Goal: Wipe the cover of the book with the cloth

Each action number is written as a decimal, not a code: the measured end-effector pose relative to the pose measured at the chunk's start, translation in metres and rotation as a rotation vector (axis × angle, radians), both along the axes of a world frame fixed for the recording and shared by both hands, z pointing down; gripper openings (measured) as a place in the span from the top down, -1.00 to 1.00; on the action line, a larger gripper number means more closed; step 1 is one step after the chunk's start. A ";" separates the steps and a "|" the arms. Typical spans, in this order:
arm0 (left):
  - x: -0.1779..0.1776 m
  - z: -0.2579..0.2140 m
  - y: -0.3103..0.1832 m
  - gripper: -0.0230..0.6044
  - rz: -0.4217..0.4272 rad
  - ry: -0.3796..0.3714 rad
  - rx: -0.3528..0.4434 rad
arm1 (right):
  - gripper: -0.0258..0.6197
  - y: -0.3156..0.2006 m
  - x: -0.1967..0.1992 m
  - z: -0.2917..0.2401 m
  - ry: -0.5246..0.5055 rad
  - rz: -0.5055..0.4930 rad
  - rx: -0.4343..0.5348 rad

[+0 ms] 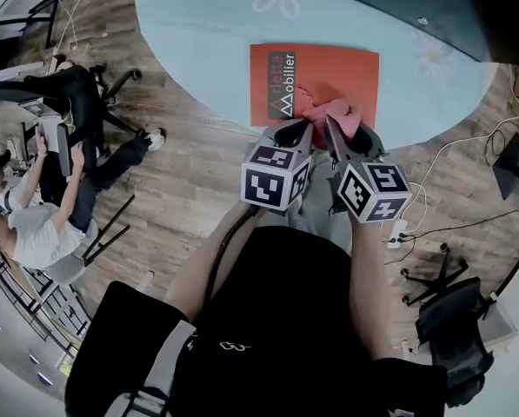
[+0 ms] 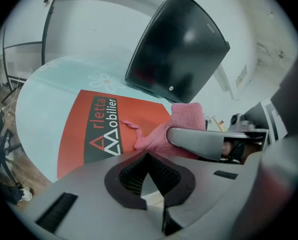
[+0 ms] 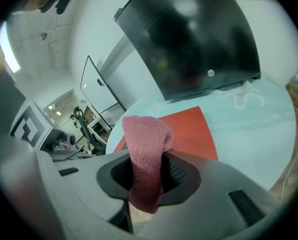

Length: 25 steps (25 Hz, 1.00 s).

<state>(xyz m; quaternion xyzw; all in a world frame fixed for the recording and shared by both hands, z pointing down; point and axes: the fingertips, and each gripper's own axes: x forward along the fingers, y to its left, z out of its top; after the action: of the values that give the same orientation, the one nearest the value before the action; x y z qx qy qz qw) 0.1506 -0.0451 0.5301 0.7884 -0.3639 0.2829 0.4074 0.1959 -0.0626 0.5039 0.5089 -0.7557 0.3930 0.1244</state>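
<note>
The red book (image 1: 329, 68) lies flat on the pale blue round table (image 1: 198, 33), its white title (image 2: 106, 126) facing up. A pink cloth (image 1: 324, 111) rests bunched on the book's near edge. My right gripper (image 1: 339, 135) is shut on the cloth (image 3: 145, 149), which stands up between its jaws with the book (image 3: 191, 134) behind it. My left gripper (image 1: 294, 134) sits close beside it on the left, jaws together and holding nothing. In the left gripper view the cloth (image 2: 183, 119) droops onto the book (image 2: 81, 134) next to the right gripper's finger (image 2: 203, 141).
A large black slanted panel (image 2: 178, 49) stands on the table behind the book, also visible in the right gripper view (image 3: 188, 39). People sit at desks on the left (image 1: 42, 224). An office chair (image 1: 455, 320) and floor cables (image 1: 468, 224) are at the right.
</note>
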 end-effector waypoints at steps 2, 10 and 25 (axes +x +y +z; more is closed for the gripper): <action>0.009 0.000 0.000 0.90 0.008 0.003 0.002 | 0.63 0.001 0.010 0.001 -0.004 0.012 -0.002; 0.045 0.000 -0.001 0.90 -0.011 0.018 0.004 | 0.63 0.008 0.048 0.003 -0.013 0.045 -0.006; 0.096 -0.006 -0.003 0.90 -0.070 0.070 -0.042 | 0.63 0.007 0.100 -0.027 0.001 0.051 0.077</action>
<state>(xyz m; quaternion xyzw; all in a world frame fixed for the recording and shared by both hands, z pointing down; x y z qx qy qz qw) 0.2470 -0.0480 0.5241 0.7758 -0.3709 0.2481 0.4462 0.2955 -0.0552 0.4768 0.5327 -0.7570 0.3663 0.0950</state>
